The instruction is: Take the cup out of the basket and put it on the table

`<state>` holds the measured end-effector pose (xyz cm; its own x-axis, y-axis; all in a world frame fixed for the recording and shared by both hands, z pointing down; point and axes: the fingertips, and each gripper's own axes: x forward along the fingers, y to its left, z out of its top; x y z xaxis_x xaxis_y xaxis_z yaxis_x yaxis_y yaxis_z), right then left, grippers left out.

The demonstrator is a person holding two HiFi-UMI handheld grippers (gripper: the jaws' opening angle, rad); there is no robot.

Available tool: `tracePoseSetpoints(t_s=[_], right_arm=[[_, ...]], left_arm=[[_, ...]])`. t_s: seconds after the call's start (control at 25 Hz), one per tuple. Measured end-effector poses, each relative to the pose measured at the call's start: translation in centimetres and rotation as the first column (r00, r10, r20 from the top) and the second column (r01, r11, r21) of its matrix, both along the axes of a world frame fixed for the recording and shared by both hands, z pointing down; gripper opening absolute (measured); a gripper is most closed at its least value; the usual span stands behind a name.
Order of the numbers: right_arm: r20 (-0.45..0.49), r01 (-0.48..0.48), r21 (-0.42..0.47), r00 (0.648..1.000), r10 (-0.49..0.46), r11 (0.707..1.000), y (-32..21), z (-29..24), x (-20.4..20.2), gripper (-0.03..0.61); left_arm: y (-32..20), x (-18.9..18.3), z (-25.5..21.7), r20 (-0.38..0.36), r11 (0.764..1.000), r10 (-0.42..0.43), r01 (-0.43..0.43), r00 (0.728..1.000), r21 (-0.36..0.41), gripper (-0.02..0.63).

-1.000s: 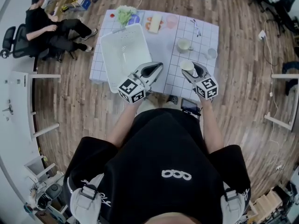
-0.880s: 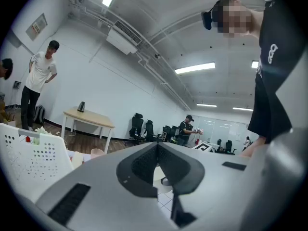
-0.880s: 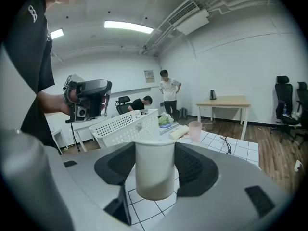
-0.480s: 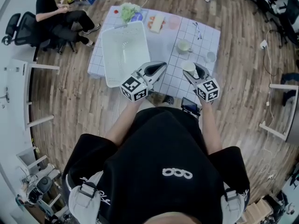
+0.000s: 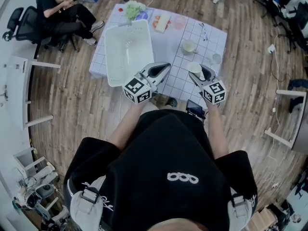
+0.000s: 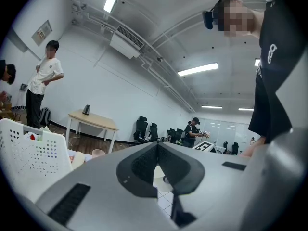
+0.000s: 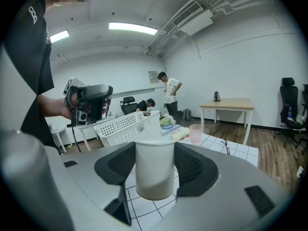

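Right gripper (image 5: 200, 71) is gripping the white cup (image 7: 154, 170) upright between its pads, probably so it lands flat | cup is hanging outside the basket (image 7: 126, 126), over the table (image 7: 144, 210) below the fingertips | left gripper (image 6: 157, 148) is idling pinched together, empty.

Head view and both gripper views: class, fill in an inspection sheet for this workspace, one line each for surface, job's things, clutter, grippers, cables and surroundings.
Surface: table under a white grid cloth, on a wooden floor.
Job's things: white cup upright in the right gripper, out of the white basket that lies on the table.
Clutter: mug, pink cup, spectacles, greens.
Grippers: right gripper shut on the cup; left gripper shut, nothing between its jaws.
Cables: one trails on the floor at right.
Surroundings: seated person, standing person, wooden side table.
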<state>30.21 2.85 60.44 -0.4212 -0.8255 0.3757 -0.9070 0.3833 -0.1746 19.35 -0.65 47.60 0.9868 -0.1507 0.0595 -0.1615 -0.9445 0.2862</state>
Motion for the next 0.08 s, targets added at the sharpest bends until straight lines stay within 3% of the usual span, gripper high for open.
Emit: tracePoseSetpoints(t_s=[0.08], right_arm=[[0.0, 0.001, 0.001, 1.0, -0.001, 1.0, 0.04, -0.01, -0.08, 0.256]], left_arm=[[0.07, -0.14, -0.01, -0.002, 1.0, -0.002, 0.002, 1.0, 0.0, 0.008]])
